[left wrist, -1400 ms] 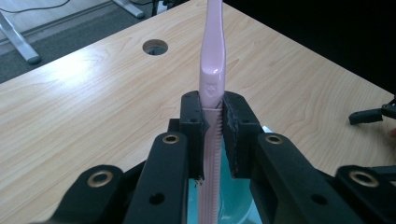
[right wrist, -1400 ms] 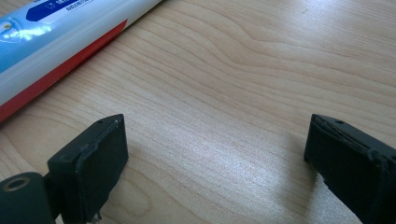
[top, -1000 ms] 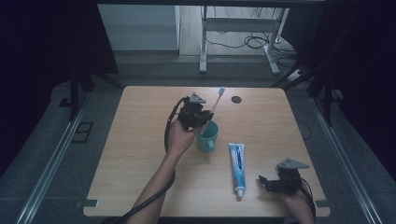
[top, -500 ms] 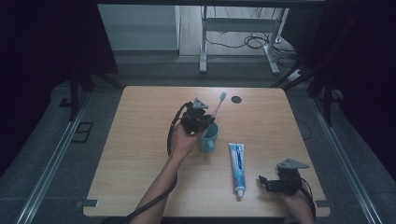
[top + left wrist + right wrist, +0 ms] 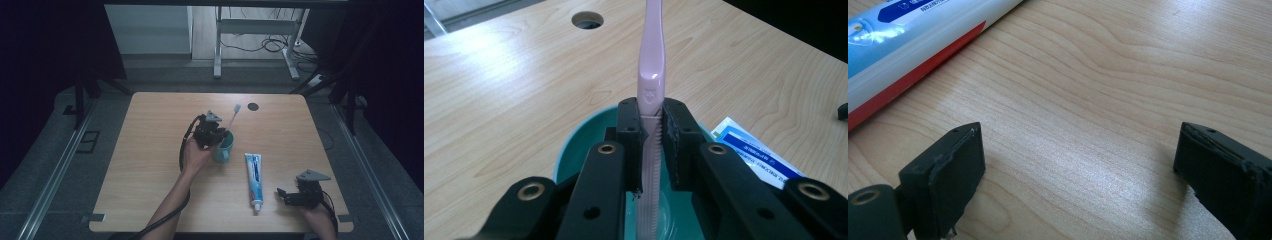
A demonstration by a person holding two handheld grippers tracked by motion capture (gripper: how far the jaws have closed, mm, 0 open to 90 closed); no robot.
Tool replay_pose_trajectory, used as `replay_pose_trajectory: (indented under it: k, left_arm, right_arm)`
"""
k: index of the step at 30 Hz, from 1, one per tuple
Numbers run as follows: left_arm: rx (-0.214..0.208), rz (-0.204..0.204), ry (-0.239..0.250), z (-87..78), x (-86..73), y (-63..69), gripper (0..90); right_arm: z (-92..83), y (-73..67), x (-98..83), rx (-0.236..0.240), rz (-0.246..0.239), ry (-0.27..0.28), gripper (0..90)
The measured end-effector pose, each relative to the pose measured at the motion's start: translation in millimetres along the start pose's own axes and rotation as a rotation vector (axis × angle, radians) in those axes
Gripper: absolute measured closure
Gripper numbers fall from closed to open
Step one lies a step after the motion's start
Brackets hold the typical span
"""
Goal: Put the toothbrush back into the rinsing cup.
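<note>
Toothbrush (image 5: pixel 651 75) stands near upright in your left tool (image 5: pixel 652 131), clamped at mid-handle directly over the teal cup (image 5: pixel 223 148) at mid-desk (image 5: pixel 150 130), while your right tool (image 5: pixel 1078 165) rests wide open and empty beside the toothpaste tube (image 5: pixel 254 175).

A rectangular table (image 5: pixel 150 165) with a pale wood-grain top and rounded corners, standing on a grey floor (image 5: pixel 55 165) with metal rails along either side; a round cable hole (image 5: pixel 253 106) is cut near the far edge, right of centre. Directly on the top stand a teal mug (image 5: pixel 223 148), near the middle with its handle turned toward the near side, and a white, blue and red toothpaste tube (image 5: pixel 254 179), lying flat just to the mug's right with its cap toward the near edge. Mug and tube lie close together but apart.
</note>
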State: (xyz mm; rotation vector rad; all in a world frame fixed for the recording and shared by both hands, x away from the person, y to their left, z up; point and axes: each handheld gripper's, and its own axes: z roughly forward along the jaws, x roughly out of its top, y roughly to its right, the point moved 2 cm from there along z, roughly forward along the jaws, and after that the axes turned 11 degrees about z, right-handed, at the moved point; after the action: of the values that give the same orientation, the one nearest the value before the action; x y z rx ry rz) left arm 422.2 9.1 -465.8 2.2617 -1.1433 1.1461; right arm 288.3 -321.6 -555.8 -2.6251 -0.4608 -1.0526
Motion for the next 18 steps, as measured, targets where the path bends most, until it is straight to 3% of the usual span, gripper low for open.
replay_pose_trajectory:
  k: [18]
  left_arm:
    - [-0.012,-0.028,-0.061,13.7,-15.4,-0.5,79.1]
  right_arm:
    - [-0.2,-0.2,-0.1,0.0,0.004,-0.002,5.6]
